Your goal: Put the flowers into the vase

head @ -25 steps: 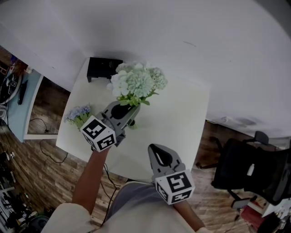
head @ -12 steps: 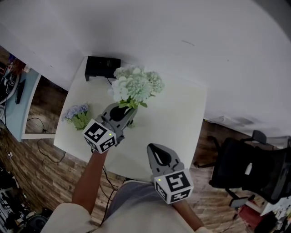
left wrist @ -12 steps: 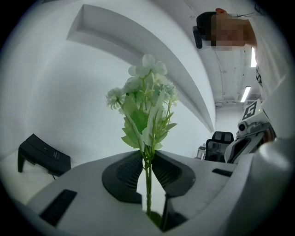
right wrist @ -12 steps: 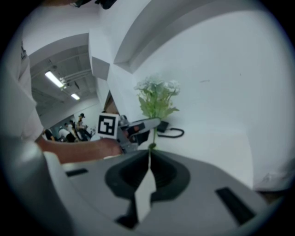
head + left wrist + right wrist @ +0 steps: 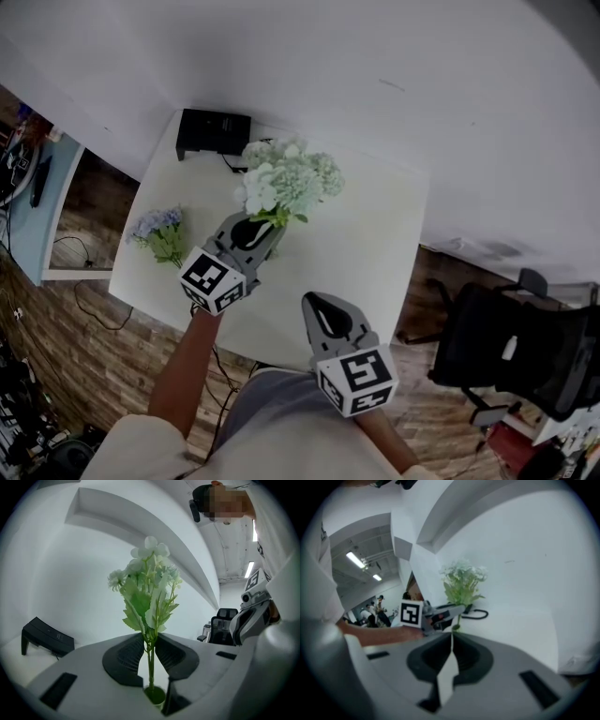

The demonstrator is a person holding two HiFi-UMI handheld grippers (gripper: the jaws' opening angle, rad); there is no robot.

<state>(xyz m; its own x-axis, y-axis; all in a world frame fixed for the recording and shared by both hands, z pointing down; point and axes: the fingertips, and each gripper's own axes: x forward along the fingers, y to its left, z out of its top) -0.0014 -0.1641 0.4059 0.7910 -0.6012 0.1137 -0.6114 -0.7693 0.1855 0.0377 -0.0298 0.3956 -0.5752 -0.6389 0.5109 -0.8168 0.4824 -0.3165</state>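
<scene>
- The right gripper (image 5: 312, 302) hangs closest to the body, over the near edge of the table (image 5: 366, 234) and tilted down at it. Its jaws are closed tip to tip with nothing between them. It looks parked out of the way while the other hand works.
- The left forearm (image 5: 192, 361) reaches out over the table edge. It carries the left gripper (image 5: 270, 227) almost level, with its marker cube rolled to one side.
- The left gripper's jaws are only narrowly apart and pinch the thin stems of the white flowers (image 5: 291, 178) low down. The blooms stand upright above the jaws, a hold that suits feeding the stems straight down.
- Right under the stems, the left gripper view shows a small green rim. I take this for the vase (image 5: 154, 695), and the stem ends seem to be at or just inside its mouth. From the head view the vase is hidden beneath the gripper.
- The purple flowers (image 5: 159, 232) lie on the table to the left, apart from the gripper, probably waiting their turn.
- A black box (image 5: 214, 131) sits at the far edge against the wall (image 5: 394, 75).
</scene>
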